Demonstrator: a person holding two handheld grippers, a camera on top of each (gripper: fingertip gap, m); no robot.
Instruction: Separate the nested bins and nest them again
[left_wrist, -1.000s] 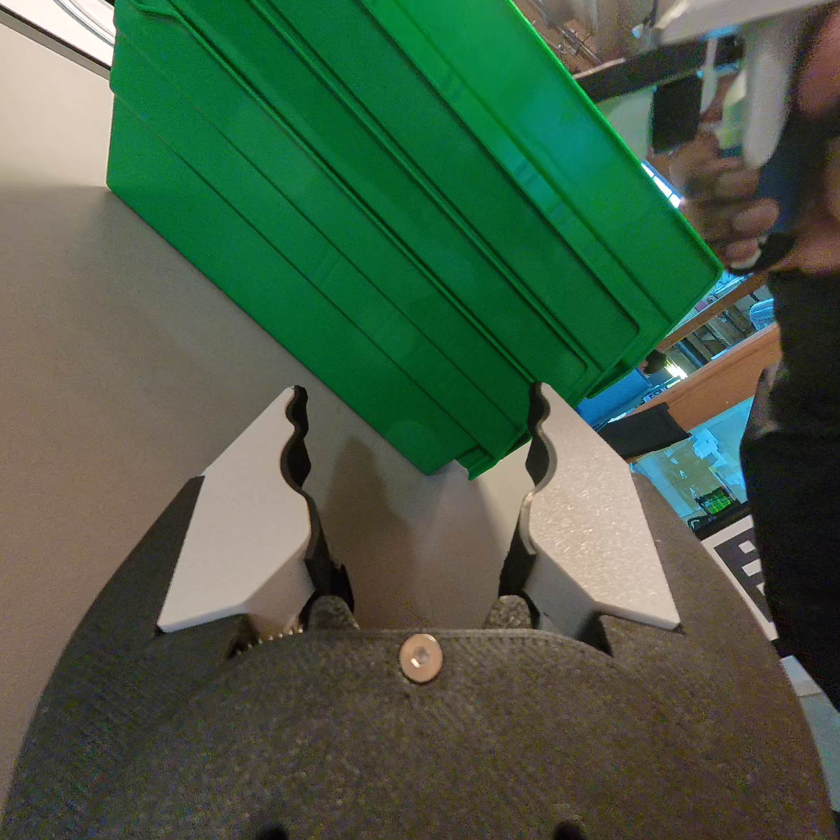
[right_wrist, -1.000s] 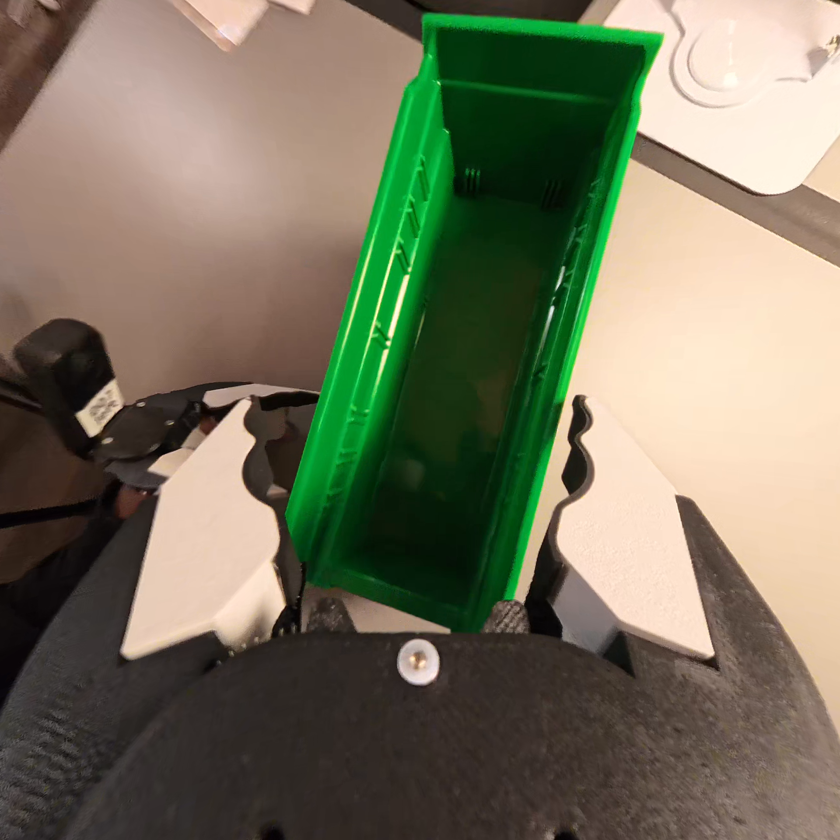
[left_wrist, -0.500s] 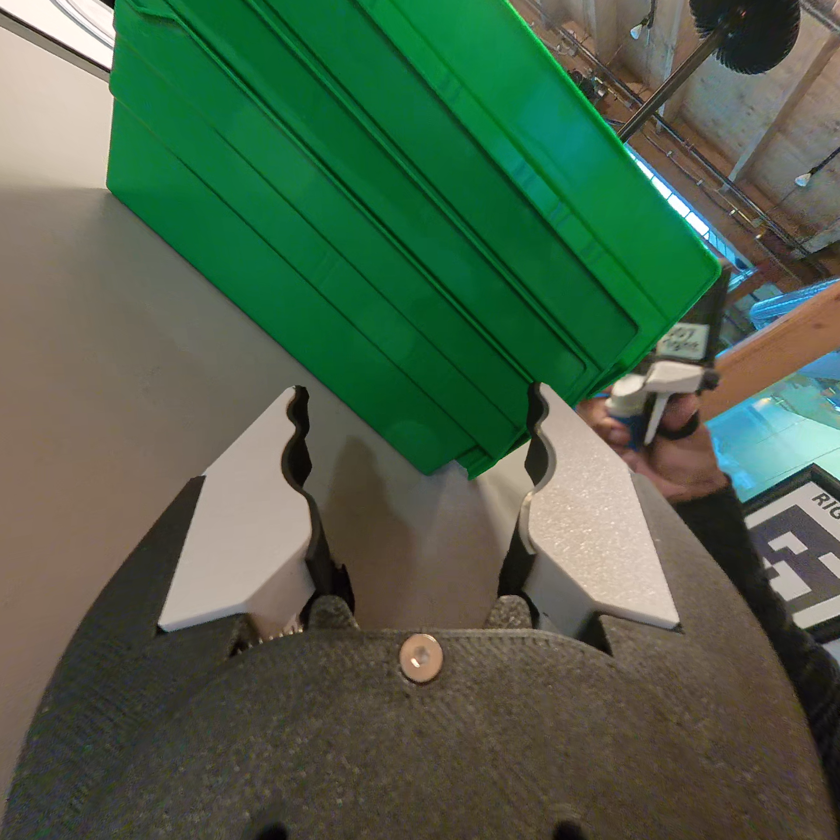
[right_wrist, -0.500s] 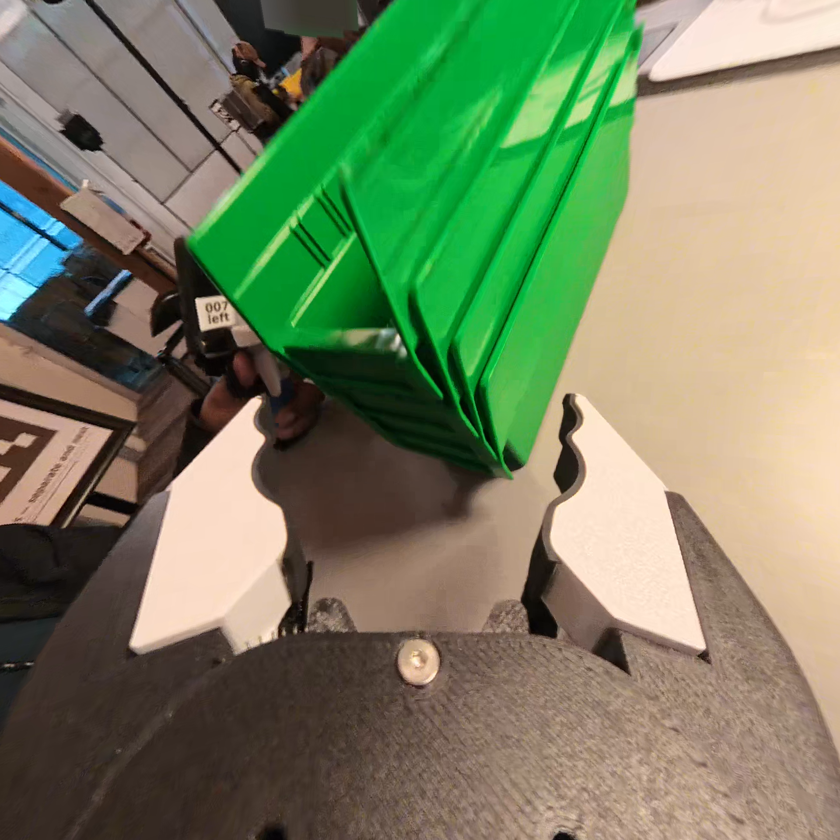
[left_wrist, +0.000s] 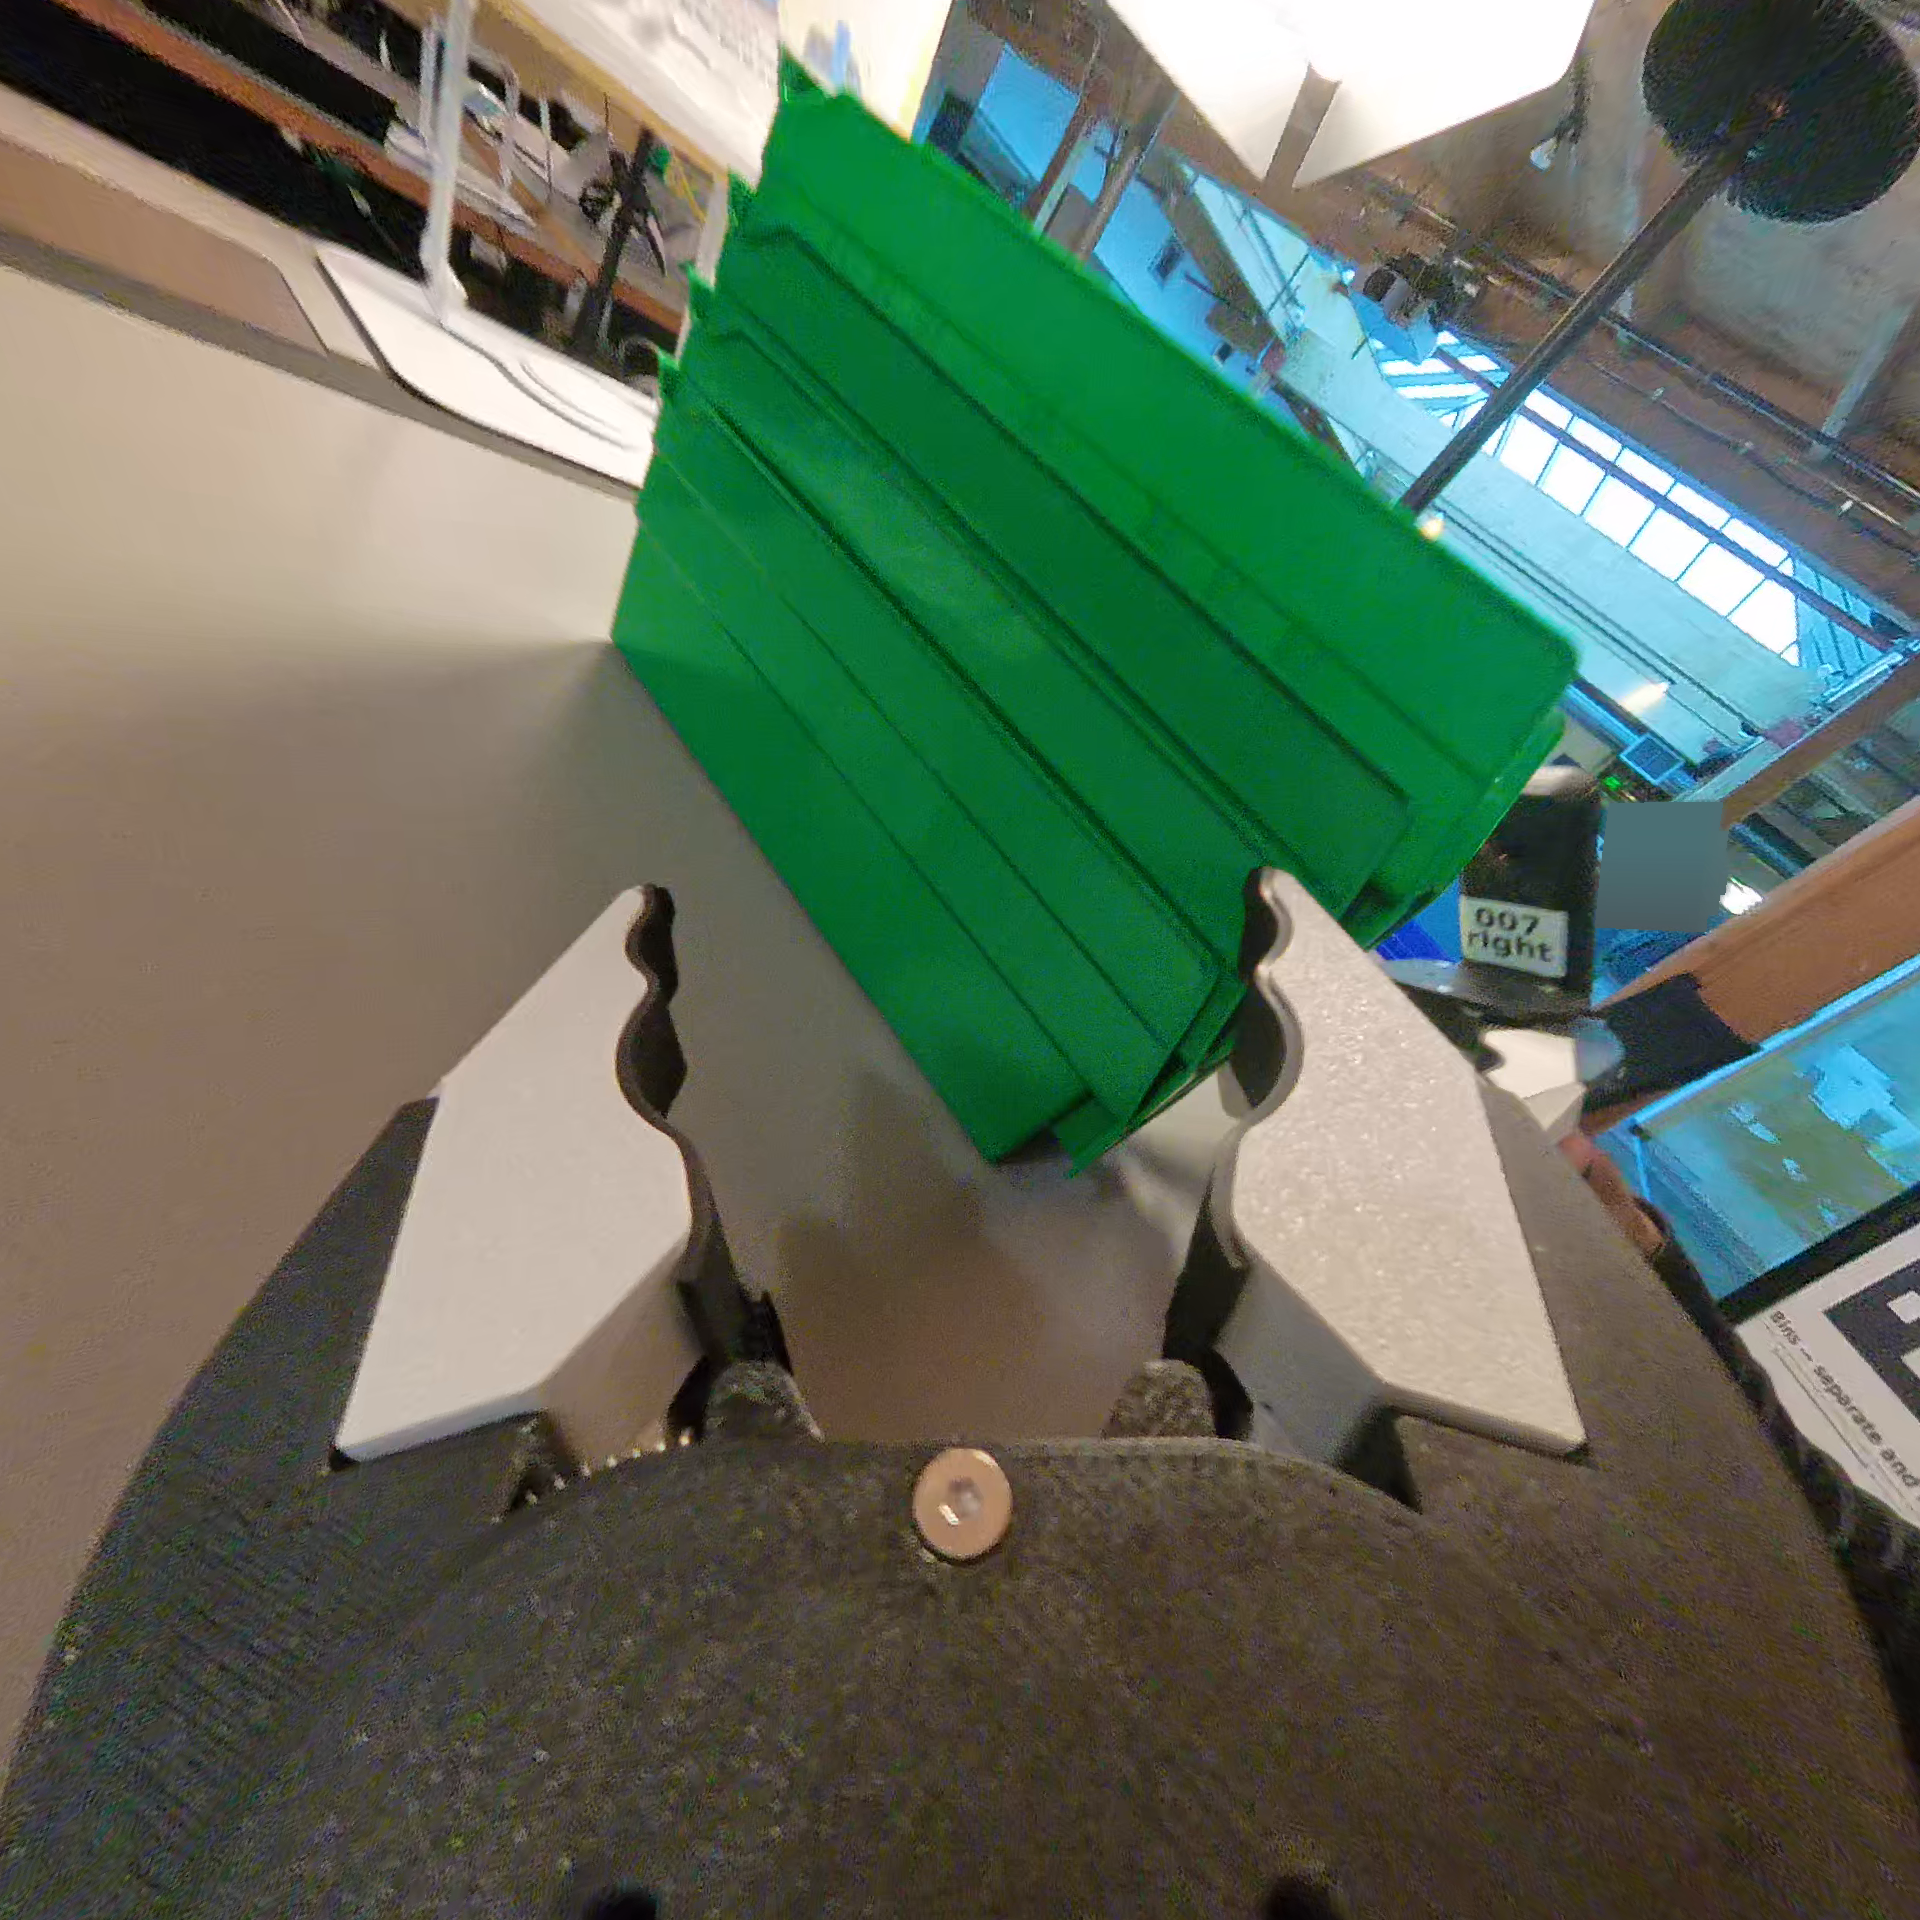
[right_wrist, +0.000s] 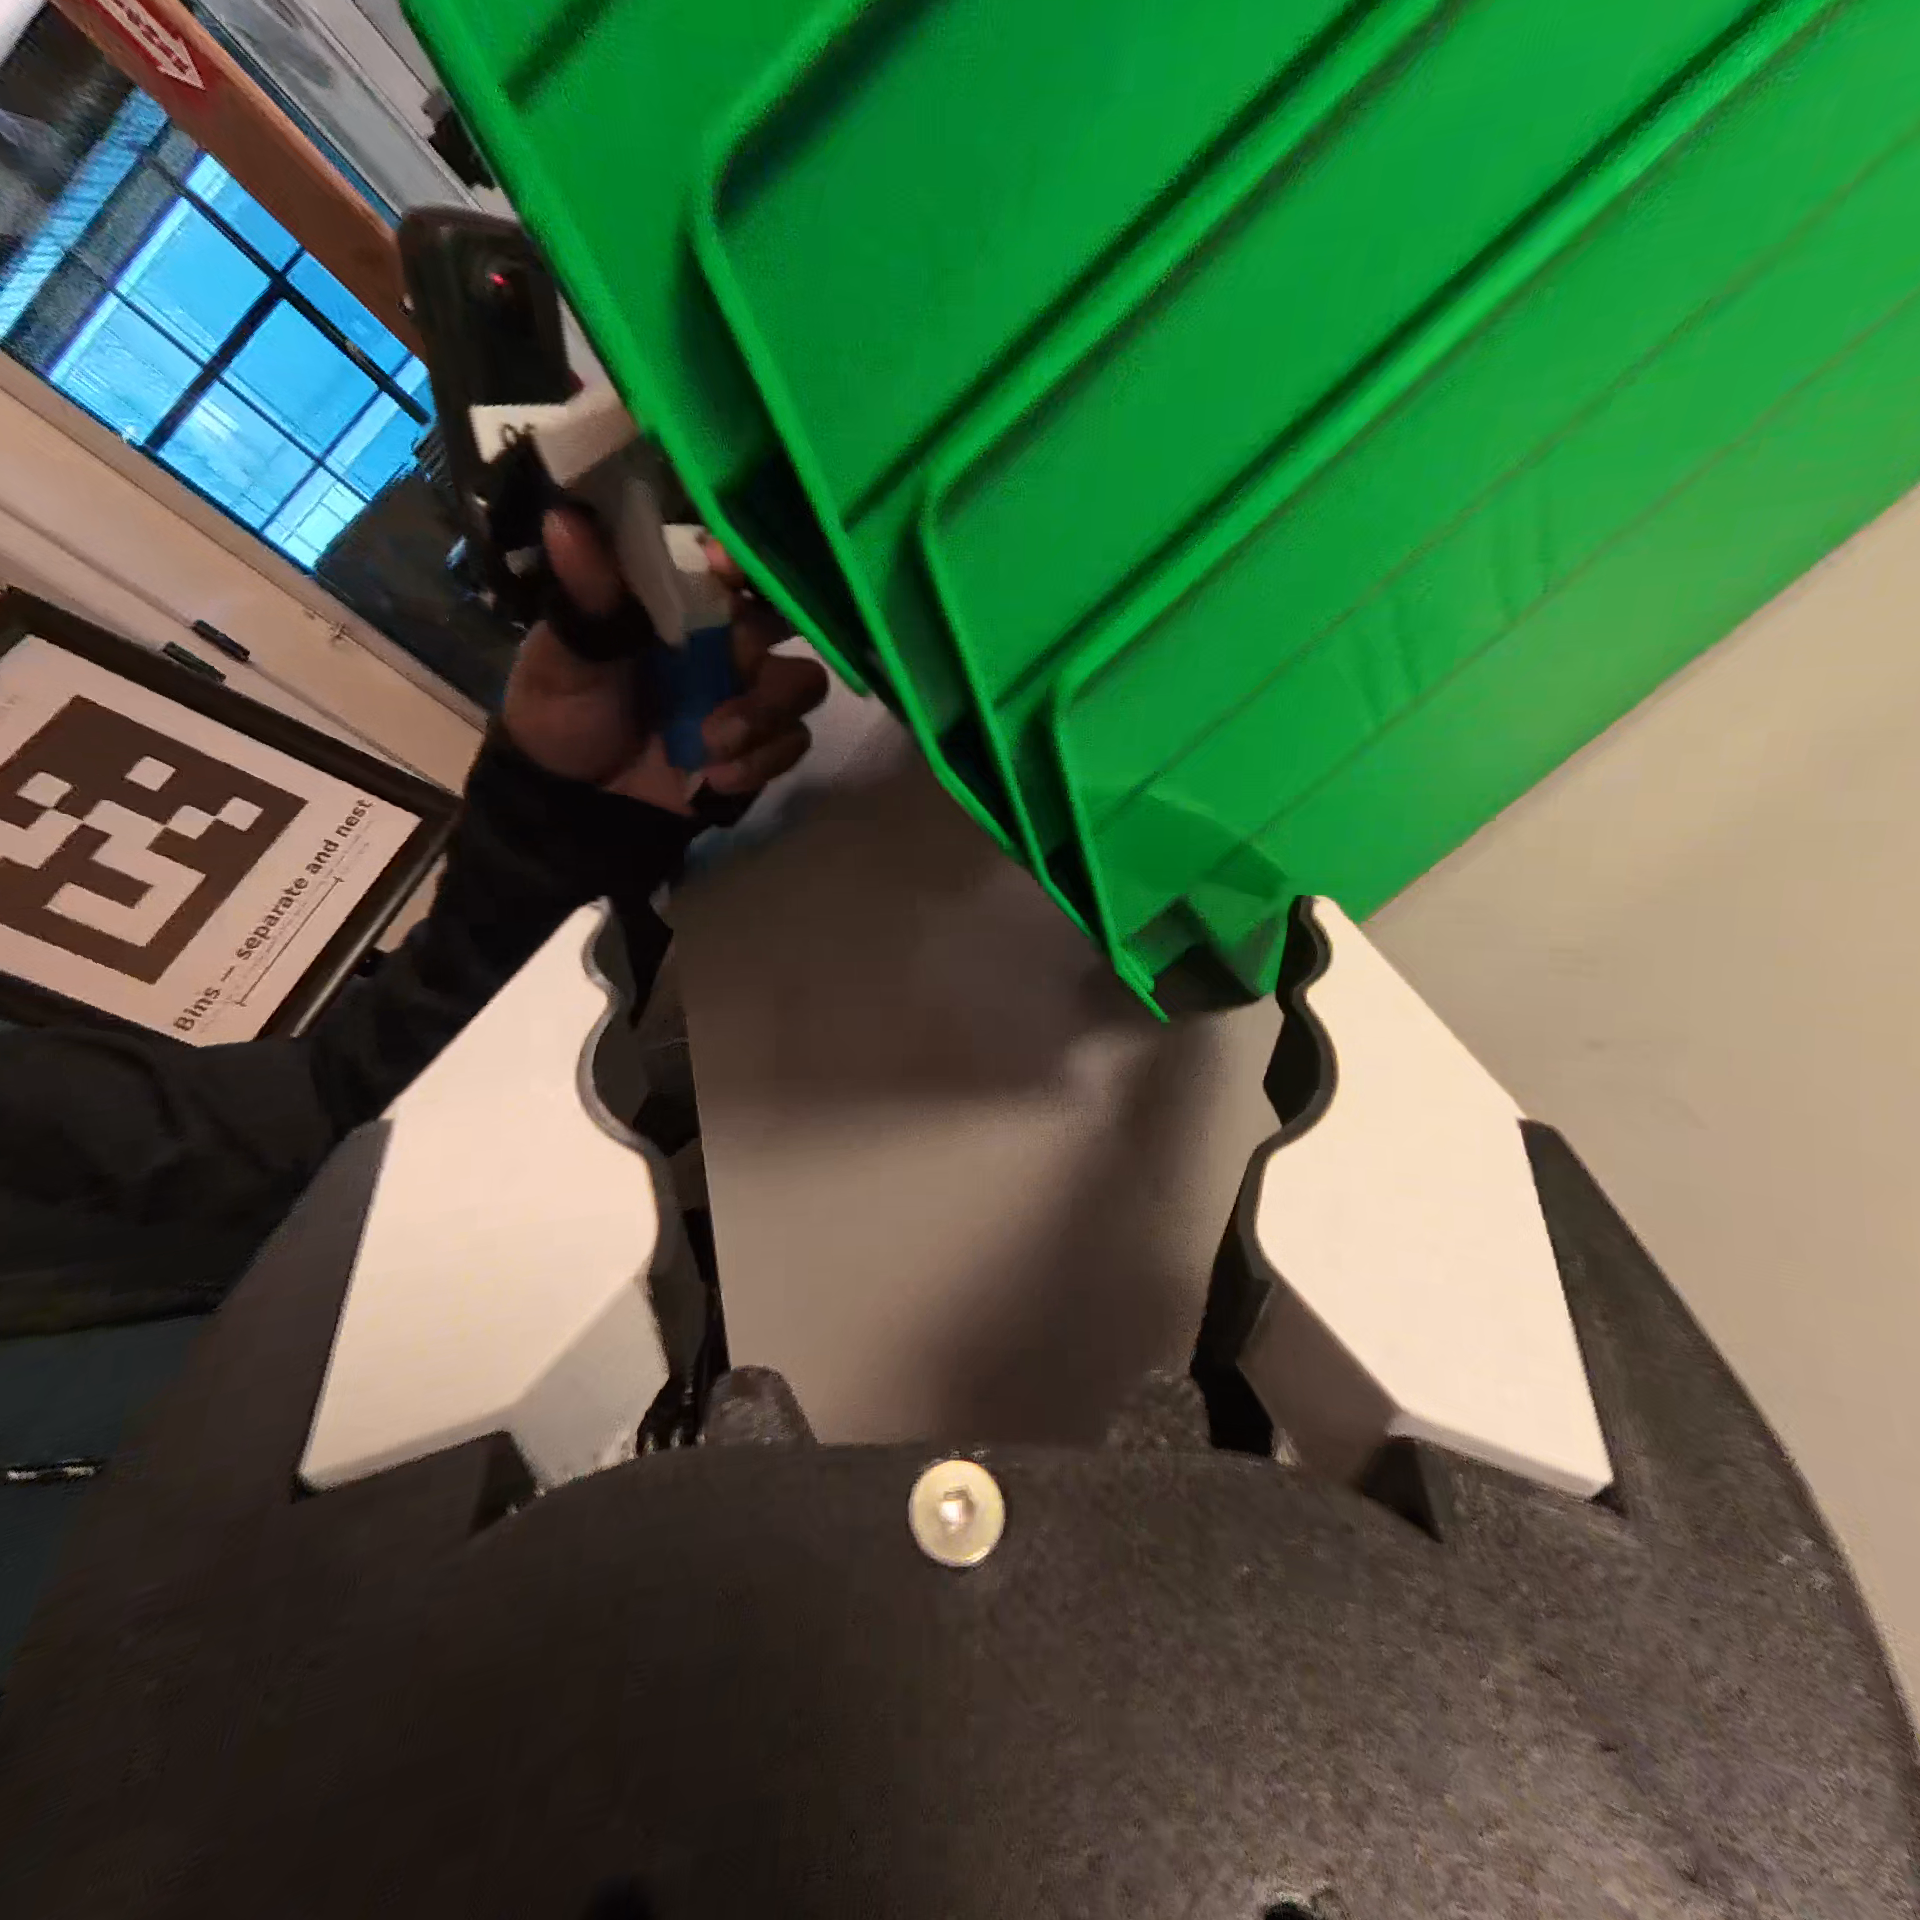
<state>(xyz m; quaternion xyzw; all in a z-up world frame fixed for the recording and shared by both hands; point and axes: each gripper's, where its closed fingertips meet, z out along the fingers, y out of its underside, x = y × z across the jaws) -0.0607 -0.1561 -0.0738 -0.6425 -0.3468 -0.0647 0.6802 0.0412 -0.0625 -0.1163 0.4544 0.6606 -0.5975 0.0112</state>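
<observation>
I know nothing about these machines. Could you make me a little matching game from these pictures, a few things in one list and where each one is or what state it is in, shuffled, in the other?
Things:
1. stack of green bins
2. left tongs
3. framed sign with a black-and-white square code
4. the person's hand

States or places:
A. wide open, gripping nothing
B. wrapped round a blue-and-white handle
C. nested together, resting on the grey table
D. propped beside the table's edge

Pairs: 1-C, 2-A, 3-D, 4-B
</observation>
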